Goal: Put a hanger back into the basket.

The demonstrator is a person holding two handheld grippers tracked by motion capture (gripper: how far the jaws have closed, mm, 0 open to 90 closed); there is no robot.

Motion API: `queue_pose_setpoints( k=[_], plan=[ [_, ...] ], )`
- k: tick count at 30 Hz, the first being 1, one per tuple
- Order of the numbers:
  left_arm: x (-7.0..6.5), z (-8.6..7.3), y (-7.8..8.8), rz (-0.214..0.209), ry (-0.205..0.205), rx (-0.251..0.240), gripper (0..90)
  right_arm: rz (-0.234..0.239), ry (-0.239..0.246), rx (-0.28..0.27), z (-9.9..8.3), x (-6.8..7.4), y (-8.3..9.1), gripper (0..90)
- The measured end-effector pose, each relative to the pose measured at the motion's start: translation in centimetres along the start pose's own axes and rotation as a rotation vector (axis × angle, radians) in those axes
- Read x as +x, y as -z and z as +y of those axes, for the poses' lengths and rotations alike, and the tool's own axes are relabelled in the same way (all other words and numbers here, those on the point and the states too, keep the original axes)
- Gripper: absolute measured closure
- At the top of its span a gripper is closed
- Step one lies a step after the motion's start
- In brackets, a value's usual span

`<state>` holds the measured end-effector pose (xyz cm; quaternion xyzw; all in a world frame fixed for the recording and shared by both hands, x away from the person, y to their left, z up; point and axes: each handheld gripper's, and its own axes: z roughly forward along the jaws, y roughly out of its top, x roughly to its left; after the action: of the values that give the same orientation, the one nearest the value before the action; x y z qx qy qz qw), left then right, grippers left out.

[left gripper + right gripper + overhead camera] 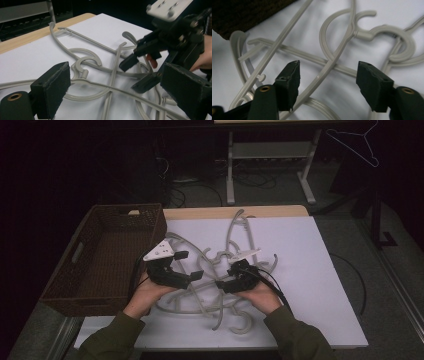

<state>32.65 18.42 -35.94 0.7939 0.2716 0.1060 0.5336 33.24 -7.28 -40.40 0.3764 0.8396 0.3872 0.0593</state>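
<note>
A tangle of several grey plastic hangers lies on a white sheet covering the table. My left gripper hovers over the pile's left side with its jaws wide apart; in the left gripper view nothing sits between the pads. My right gripper is low over the pile's middle, also seen across from the left one. In the right gripper view its jaws straddle a slanting hanger arm without pressing on it.
A brown wicker basket stands at the table's left, and its dark corner shows in the right gripper view. A wire hanger hangs at the back right. White table legs stand behind the table.
</note>
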Motion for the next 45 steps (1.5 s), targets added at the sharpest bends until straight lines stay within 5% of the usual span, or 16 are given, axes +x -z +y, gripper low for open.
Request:
queue_pose_setpoints(
  k=[21,30,45],
  plan=[
    [-0.1,-0.3,-0.4,-0.005,-0.003,0.021,9.0,-0.006,-0.052,0.168,0.0,0.9,-3.0,54.1],
    [0.0,-0.5,-0.4,-0.004,0.000,0.024,8.9,-0.025,-0.056,0.184,0.2,0.9,-3.1,60.8],
    [0.1,-0.6,-0.5,-0.007,0.004,0.025,8.9,-0.118,-0.064,0.175,0.0,-1.5,-1.2,69.9]
  ],
)
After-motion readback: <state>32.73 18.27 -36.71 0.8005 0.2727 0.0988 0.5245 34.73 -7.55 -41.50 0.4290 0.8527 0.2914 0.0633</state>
